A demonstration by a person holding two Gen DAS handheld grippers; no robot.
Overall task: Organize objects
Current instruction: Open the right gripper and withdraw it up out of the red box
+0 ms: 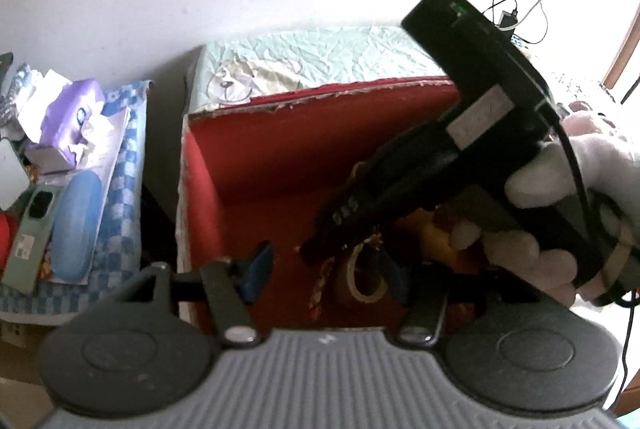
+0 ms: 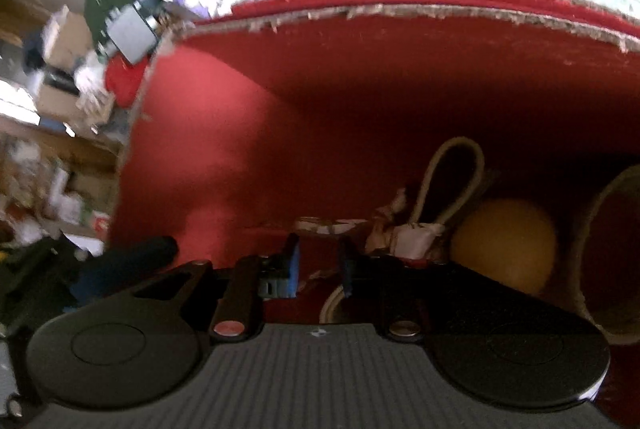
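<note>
A: Right tool (image 2: pixel 316 265) is down inside the red box (image 2: pixel 248 133), jaws a little apart, nothing between them. Left tool (image 1: pixel 324 269) hovers at the box's near edge, jaws wide, also empty.

B: Contents?

A: Yellow ball (image 2: pixel 506 243) on the box floor, right of the right tool. A tape roll (image 2: pixel 454 181) stands on edge behind it, another ring (image 2: pixel 600 249) at far right, and a small bag (image 2: pixel 412 235) between ball and tool. Blurred; can't tell if the bag touches the ball.

B: Risks?

A: Crowding. Both tools share one opening; in the left view the right tool's body (image 1: pixel 460 133) crosses over the box, close to the left jaws. They could knock together. Also its cable (image 1: pixel 576 165) might snag the box's ragged rim (image 1: pixel 320 93).

B: The ball?

A: Round, likely rolls if nudged off-centre. The upright roll could topple onto it.
</note>
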